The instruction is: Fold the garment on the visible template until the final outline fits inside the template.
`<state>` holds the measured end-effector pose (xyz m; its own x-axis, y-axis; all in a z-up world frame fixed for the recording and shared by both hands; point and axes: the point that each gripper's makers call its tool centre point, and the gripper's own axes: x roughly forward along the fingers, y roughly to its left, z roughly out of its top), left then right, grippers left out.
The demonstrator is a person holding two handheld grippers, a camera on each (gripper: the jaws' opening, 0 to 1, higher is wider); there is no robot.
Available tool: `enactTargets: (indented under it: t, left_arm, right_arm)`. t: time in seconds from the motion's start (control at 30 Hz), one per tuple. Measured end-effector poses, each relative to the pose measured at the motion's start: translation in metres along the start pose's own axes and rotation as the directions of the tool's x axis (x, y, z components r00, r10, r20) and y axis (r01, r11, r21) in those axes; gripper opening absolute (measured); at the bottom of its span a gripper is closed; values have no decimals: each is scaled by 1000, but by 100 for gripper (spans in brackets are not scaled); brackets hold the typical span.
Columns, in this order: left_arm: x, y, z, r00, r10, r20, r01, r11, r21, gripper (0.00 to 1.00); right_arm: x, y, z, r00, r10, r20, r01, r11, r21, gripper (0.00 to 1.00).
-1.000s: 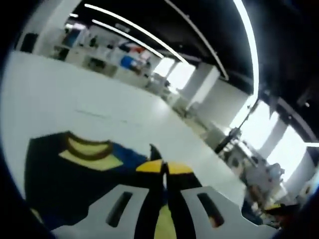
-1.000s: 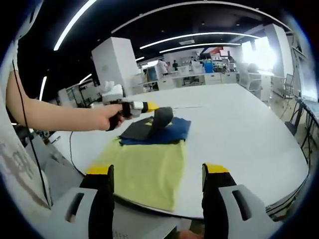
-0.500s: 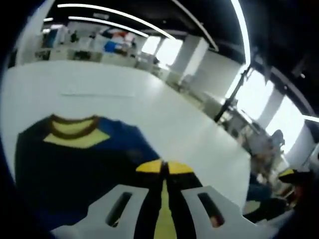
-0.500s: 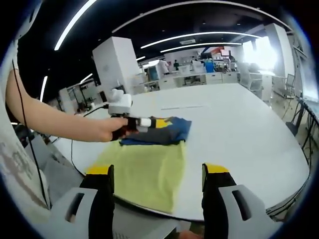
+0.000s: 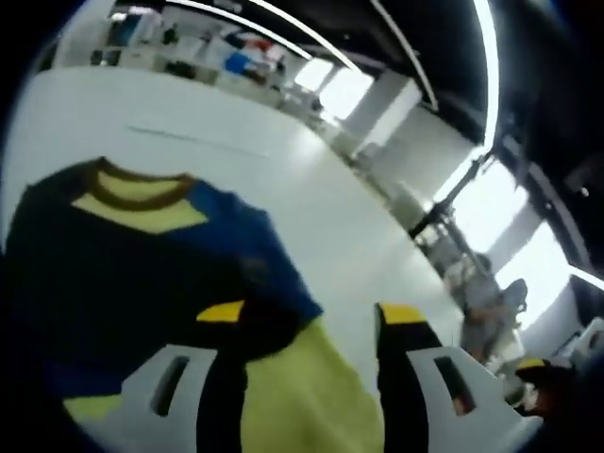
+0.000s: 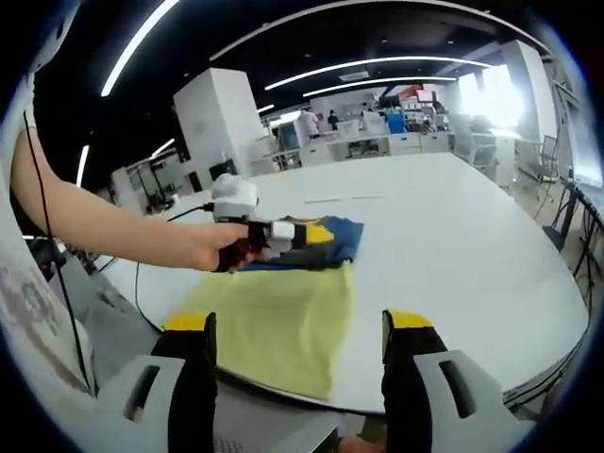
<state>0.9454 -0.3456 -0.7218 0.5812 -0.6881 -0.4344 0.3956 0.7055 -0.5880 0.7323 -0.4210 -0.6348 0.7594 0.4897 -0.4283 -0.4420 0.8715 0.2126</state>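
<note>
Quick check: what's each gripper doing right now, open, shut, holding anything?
Left gripper: open, holding nothing, over the dark blue folded garment.
Right gripper: open, holding nothing.

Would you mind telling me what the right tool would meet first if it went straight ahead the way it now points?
Probably the yellow rectangular cloth template on the white table, which lies directly beyond the open right tool; depth is hard to judge.
</note>
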Motion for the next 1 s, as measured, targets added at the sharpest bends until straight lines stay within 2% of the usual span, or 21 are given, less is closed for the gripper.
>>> enactTargets:
  t: [0.07,0.23,0.43,0.73,1.0]
  left_arm:
    - [8,-9,-4,999,-33,-29,33,999,-2,53]
    - [18,-27,-9,996,-75,-56,77,996,32,54]
    - [22,-35,-14,992,-99,-73,102,994,41,54]
    - [7,-34,-16,994,-94,-62,97,994,55,55]
    - [-12,-36,-10,995,-95,-30,97,992,78,57]
  right_arm:
    - [-1,-2,-1,1000,-6,-4,6,1000,1,71]
    - [-4,-10,-3,1000,-27,-5,27,1000,11,71]
    - [-6,-15,-3,999,-41,-4,41,999,15,71]
    - [-2,-10,0,1000,-25,5,25,1000,10,71]
    - [2,-4,6,1000,-1,23,1,1000,-8,71]
